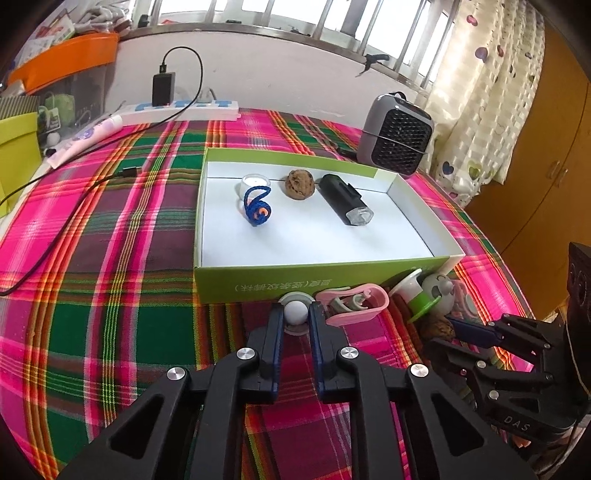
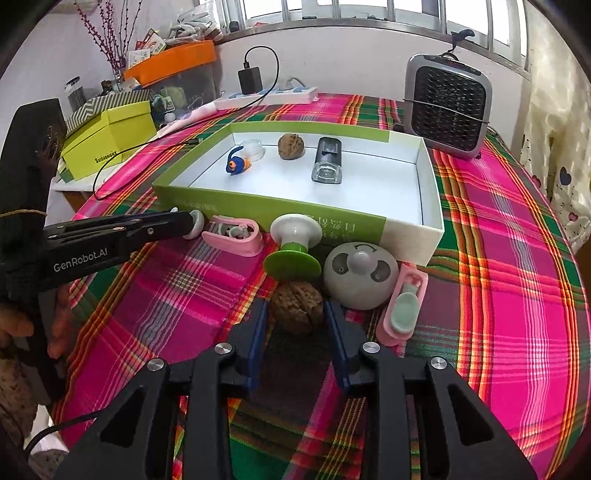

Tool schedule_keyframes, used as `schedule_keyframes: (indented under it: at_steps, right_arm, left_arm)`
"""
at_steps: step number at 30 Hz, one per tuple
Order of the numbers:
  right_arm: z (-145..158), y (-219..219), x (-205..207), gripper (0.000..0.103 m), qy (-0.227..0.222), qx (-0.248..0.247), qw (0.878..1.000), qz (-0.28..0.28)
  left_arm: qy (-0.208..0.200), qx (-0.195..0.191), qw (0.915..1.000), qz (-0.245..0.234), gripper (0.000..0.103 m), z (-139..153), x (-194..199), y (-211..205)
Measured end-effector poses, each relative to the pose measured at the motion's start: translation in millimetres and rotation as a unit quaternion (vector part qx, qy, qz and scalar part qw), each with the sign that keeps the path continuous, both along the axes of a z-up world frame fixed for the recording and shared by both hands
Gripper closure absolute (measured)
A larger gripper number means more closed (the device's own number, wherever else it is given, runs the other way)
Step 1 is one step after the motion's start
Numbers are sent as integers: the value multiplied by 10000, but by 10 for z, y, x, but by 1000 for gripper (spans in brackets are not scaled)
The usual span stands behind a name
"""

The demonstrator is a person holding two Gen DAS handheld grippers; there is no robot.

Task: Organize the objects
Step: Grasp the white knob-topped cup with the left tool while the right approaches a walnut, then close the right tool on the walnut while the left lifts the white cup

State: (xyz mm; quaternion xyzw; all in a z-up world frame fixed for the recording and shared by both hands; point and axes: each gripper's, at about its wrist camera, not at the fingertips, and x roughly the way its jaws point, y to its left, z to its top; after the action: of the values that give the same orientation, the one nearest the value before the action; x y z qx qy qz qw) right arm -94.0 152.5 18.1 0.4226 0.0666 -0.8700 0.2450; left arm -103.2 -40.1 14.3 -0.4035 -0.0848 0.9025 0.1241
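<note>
Pink-and-green plaid tablecloth [image 1: 110, 295] under a barred window [image 1: 295, 22], grey fan heater [image 2: 447, 105] at the back. Green open box [image 2: 430, 236] holding 4 things: clear cup [image 1: 253, 183], blue cord [image 1: 256, 208], walnut [image 1: 301, 184], black bike light [image 1: 345, 201]. Left gripper [image 1: 295, 314] clamped on a small white knob [image 1: 295, 313] just before the box. Right gripper [image 2: 295, 314] astride a second walnut [image 2: 297, 306], pads seemingly not touching it. Seen only from the right wrist: a hand [image 2: 22, 328] on the left tool

The person's hand [image 2: 14, 332] (perhaps fingers only) is cut off at the edge.
</note>
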Motion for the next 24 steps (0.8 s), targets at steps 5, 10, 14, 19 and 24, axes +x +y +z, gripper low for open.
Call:
schedule_keyframes:
  at_steps: [5, 10, 14, 19, 24]
  right_arm:
    - [0, -6, 21, 72, -17, -31, 10000, 55]
    - [2, -30, 54, 72, -23, -46, 9999, 132]
    - [7, -24, 69, 72, -20, -42, 9999, 122]
    - [2, -23, 75, 72, -15, -24, 9999, 125]
    - [4, -15, 63, 72, -39, -61, 9999, 123]
  left_arm:
    - [69, -57, 9999, -138, 91, 40, 74, 31]
    - [19, -149, 9995, -284, 91, 54, 152, 63]
    - [-53, -257, 9991, -340, 91, 30, 201, 83]
    - [-84, -266, 9989, -384, 91, 2, 220, 87]
    - [-100, -309, 9986, -428, 80, -12, 215, 80]
